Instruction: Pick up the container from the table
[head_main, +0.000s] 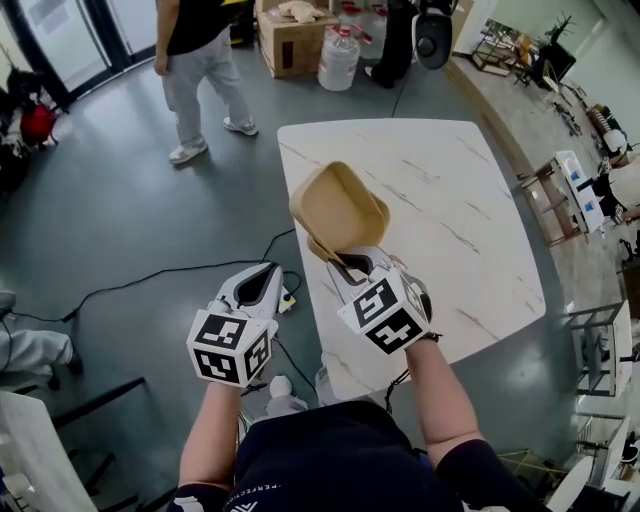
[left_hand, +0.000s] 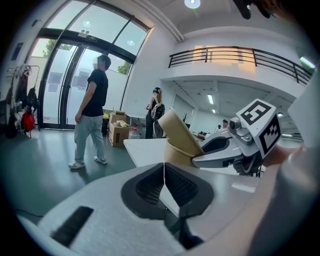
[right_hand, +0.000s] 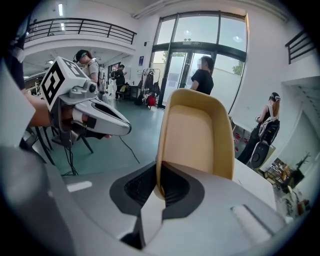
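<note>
Nearest you, the left gripper (left_hand: 164, 186) is hanging beside the tabletop's edge over the floor, its jaws pressed together on nothing.

Just beside it, the right gripper (right_hand: 159, 189) is pinching the near rim of the container (right_hand: 197, 132), with a single thin wall between the pads.

The container is a tan, shallow tray with rounded corners. It is standing tilted up out of the jaws with its open face toward you, and it appears to be clear of the white marbled tabletop (head_main: 450, 200), above the near-left part.

Handling, as a judgement:
- It is probably light and thin-walled, stiff enough to keep its shape but likely to flex or crease at the rim.
- The matte surface should not be slipping much.
- A one-edge pinch is leaving it free to swing, so a hold deeper down the wall, close to a corner, would be steadier.

Farther off, a person (head_main: 200, 60) is standing on the grey floor near a cardboard box (head_main: 295, 40).
</note>
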